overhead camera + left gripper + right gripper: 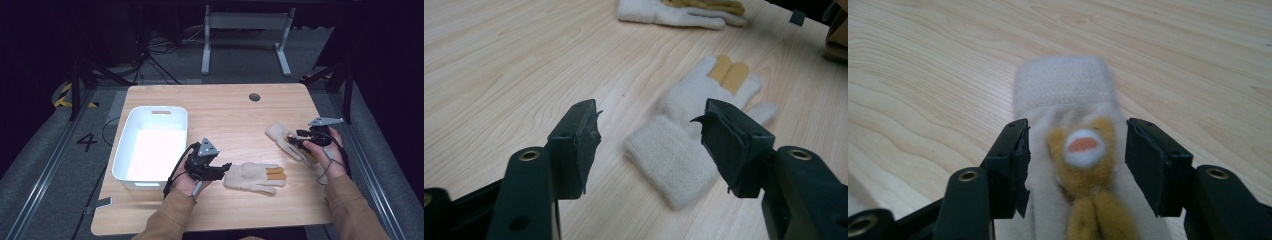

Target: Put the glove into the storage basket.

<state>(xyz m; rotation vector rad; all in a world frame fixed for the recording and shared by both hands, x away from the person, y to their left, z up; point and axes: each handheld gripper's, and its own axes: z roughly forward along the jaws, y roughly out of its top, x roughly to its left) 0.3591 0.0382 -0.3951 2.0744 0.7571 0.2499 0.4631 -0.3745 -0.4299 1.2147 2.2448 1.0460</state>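
Two cream knitted gloves are lying on the wooden table (220, 110): near glove (252, 177), far glove (286, 139). Left gripper (649, 137) is gaping before the near cuff; right gripper (1075, 150) is straddling the far glove, jaws wide. Closing probably comes next, then the white plastic bin (131, 129).

Two gloves lie on the table (225, 107), right of the bin (150, 145).

fingers (647, 137) apart | near glove (696, 132) cuff between | far glove (681, 12) beyond
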